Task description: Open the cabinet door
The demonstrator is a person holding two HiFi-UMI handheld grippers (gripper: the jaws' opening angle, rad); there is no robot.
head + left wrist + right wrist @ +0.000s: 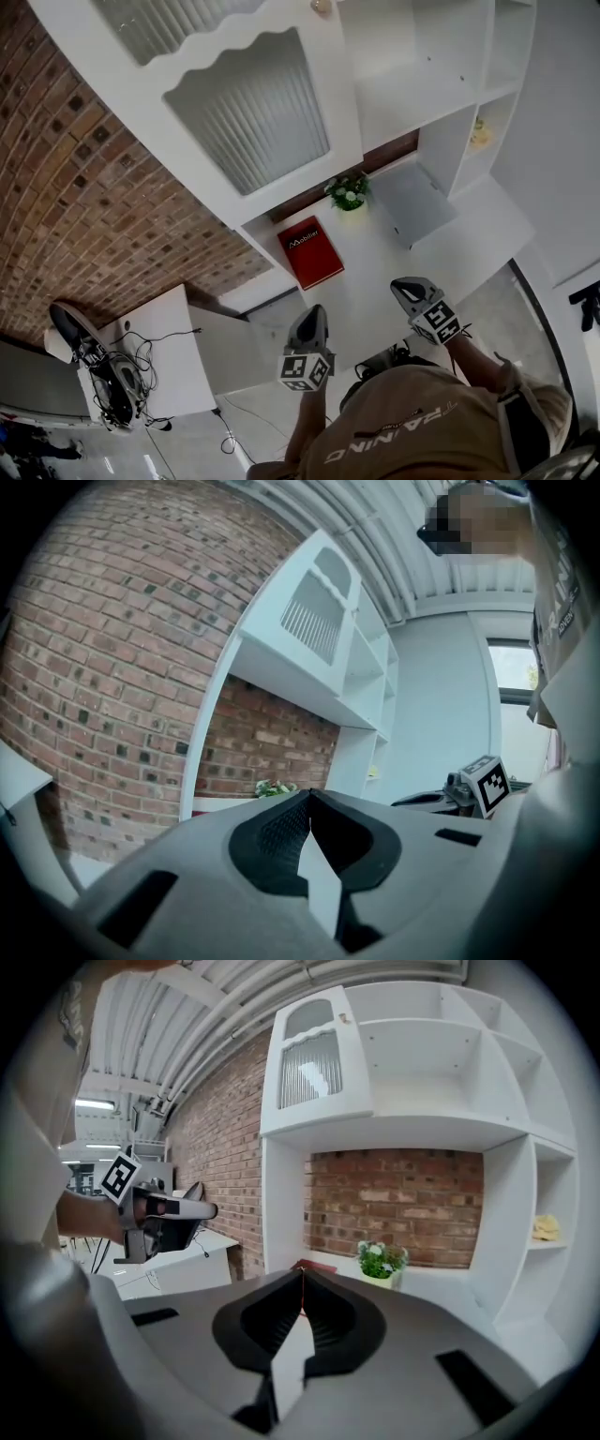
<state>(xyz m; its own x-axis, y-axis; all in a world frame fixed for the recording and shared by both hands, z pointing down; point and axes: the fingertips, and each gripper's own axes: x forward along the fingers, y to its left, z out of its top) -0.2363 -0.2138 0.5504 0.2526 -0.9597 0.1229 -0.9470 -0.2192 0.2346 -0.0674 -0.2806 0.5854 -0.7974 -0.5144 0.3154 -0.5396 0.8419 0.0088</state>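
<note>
Left hand-held gripper [312, 319] clenched, empty; right hand-held gripper [406, 287] clenched too, empty, and both hang well apart from the shut door [251, 117].

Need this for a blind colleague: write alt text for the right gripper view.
The right gripper's grey tongs, shut and empty, point toward a closed white cabinet door with ribbed glass at the upper left of a white shelf unit backed by red brick. A small green potted plant sits on the counter below.
</note>
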